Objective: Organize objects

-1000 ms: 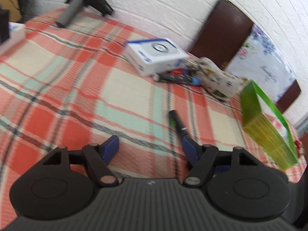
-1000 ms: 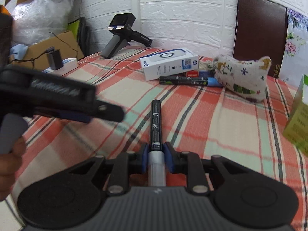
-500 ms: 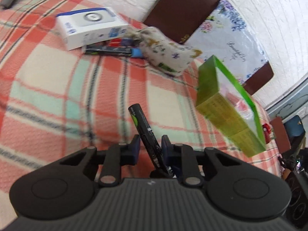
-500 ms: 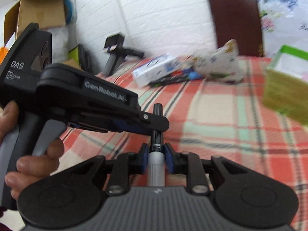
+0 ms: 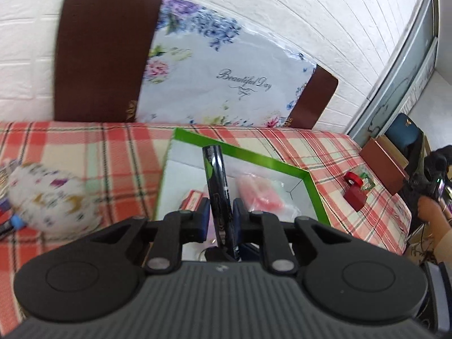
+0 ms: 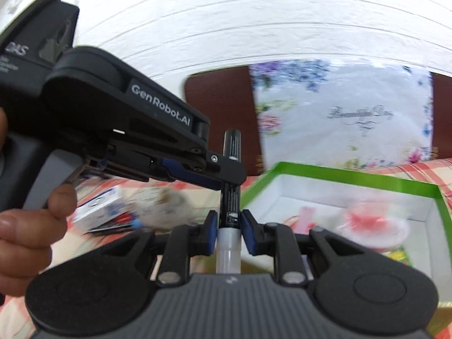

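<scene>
A black marker is held by both grippers, lifted off the table. My left gripper is shut on it; in the right wrist view this gripper clamps the marker's upper part. My right gripper is shut on the same marker near its grey-white end. The marker hangs over the near-left part of a green-rimmed open box with a white inside, which holds a pink wrapped packet and a red-edged small box. The green box also shows in the right wrist view.
A white patterned pouch lies left of the box on the plaid tablecloth. A red padlock lies to the right. A white and blue carton and pens lie at the left. Brown chair backs stand behind.
The left gripper closed on the marker that the right gripper held. Both grippers lifted it and carried it right, from the table's middle to over the green box.
</scene>
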Tool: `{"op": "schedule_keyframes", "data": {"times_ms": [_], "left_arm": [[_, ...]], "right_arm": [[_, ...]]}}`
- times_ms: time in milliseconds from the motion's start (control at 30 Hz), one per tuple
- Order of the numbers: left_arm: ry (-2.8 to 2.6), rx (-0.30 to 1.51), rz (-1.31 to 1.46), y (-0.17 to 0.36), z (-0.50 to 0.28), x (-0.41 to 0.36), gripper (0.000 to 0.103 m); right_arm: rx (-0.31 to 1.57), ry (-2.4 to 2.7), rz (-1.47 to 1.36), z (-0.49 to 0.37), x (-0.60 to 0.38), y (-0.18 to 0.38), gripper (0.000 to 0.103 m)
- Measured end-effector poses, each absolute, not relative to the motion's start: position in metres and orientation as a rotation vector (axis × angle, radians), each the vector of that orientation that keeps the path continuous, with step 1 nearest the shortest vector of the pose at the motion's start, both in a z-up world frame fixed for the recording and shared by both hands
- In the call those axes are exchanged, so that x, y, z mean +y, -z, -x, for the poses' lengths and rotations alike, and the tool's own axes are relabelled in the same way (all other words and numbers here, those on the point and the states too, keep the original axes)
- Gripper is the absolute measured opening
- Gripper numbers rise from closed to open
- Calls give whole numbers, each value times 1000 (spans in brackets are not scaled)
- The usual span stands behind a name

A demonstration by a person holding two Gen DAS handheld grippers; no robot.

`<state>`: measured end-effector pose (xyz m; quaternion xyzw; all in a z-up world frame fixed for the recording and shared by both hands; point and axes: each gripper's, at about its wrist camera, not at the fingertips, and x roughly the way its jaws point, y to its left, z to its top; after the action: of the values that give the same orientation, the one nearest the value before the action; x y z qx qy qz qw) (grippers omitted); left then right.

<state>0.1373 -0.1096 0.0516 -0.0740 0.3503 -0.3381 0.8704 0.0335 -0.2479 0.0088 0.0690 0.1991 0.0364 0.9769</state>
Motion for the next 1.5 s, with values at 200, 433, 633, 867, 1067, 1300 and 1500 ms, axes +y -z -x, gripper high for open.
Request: {"op": "schedule_keyframes", "data": {"times_ms": [200,433,633,867,1067,1300,1500], "left_arm": [[659,746,96,-31,-162,-142,20],[597,712,22,-22,-157,-134,23],[600,623,37,-30,-121,-86,23],[407,657,44,-2,-94,11,29],[160,748,163,39,-91,106,28],[127,713,318,41,-82,159,28],[153,714,373,45,-73,175,28]], "right_arm": [[412,-17,-194,-58,-266,9,21],[411,32,-205,-56,-265,17,26],[339,3,-144,-31,-240,9,27],[409,-165,-48,-27,-183,16,31],[501,-276,17,-57,-133,24,45],[556,-396,172,-113,-71,32,45],[601,-497,479,-168,-16,50,59]]}}
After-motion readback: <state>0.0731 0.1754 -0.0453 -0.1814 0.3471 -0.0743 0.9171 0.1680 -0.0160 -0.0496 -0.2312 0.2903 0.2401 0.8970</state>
